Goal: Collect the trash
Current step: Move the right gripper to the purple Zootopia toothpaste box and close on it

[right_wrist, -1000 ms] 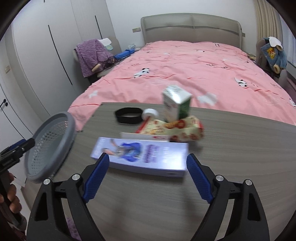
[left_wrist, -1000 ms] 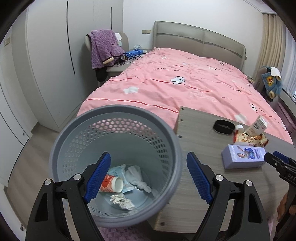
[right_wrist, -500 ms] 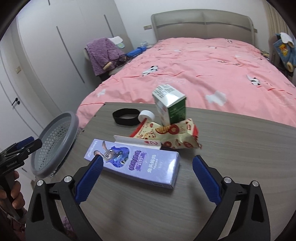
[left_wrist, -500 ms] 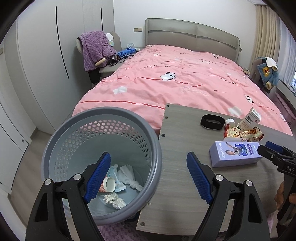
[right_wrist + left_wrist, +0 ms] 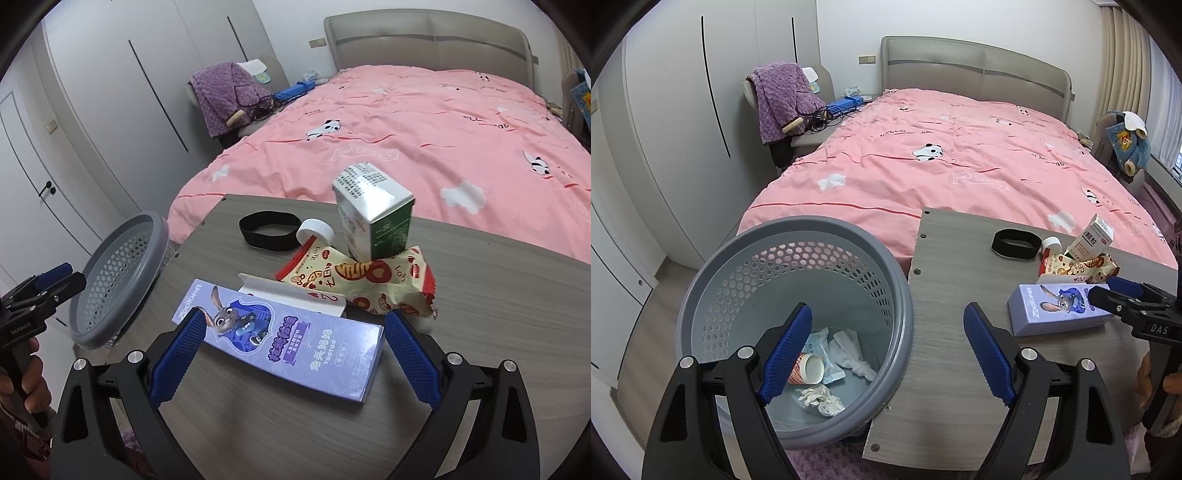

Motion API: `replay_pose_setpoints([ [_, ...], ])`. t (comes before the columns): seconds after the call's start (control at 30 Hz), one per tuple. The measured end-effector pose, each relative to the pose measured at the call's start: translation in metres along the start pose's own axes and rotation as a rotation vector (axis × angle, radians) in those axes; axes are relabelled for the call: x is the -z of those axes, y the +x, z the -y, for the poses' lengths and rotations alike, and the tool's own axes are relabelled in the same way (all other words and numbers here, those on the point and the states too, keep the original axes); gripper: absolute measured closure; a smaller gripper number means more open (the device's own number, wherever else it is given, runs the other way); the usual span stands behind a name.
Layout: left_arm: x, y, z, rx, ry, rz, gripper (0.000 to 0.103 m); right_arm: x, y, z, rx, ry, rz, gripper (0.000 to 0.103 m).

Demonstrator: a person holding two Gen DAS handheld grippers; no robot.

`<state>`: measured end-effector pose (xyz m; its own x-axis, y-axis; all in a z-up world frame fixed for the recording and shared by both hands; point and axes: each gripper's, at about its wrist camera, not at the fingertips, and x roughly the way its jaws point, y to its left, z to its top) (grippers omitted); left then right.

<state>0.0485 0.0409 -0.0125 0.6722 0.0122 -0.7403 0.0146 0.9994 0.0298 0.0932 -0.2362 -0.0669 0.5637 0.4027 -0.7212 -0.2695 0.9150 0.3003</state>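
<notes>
A purple cartoon box (image 5: 288,343) lies flat on the grey wood table (image 5: 480,350). My right gripper (image 5: 293,354) stands open with a pad at each end of the box, neither visibly pressing. Behind the box lie a snack bag (image 5: 369,280), a green-and-white carton (image 5: 376,218) leaning on it, a white cap (image 5: 314,230) and a black band (image 5: 267,230). My left gripper (image 5: 886,350) hangs open over the rim of the grey mesh basket (image 5: 798,258), which holds a paper cup (image 5: 809,367) and crumpled tissues (image 5: 820,397).
The basket sits against the table's left edge. A pink bed (image 5: 942,166) runs behind the table. A chair with a purple blanket (image 5: 779,99) and white wardrobes (image 5: 683,110) stand at the left. A person's hand holds each gripper handle.
My right gripper's jaws have widened and moved closer over the purple box. The left view has swung right, showing more table beside the basket.
</notes>
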Motion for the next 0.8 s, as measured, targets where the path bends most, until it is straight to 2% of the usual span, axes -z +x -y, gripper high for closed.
replay_pose_setpoints([
  [0.23, 0.0, 0.0, -0.002, 0.002, -0.006, 0.001, 0.022, 0.009, -0.006, -0.018, -0.051, -0.045, -0.018, 0.008],
  [0.67, -0.002, -0.002, -0.02, -0.01, -0.048, 0.017, 0.022, 0.044, -0.016, -0.083, -0.184, -0.1, -0.06, 0.008],
  [0.73, -0.002, -0.001, -0.022, -0.013, -0.055, 0.019, 0.022, 0.045, -0.015, -0.089, -0.164, -0.114, -0.056, 0.008],
  [0.8, -0.001, -0.001, -0.025, -0.012, -0.062, 0.019, 0.022, 0.042, -0.01, -0.093, -0.108, -0.119, -0.041, 0.008],
])
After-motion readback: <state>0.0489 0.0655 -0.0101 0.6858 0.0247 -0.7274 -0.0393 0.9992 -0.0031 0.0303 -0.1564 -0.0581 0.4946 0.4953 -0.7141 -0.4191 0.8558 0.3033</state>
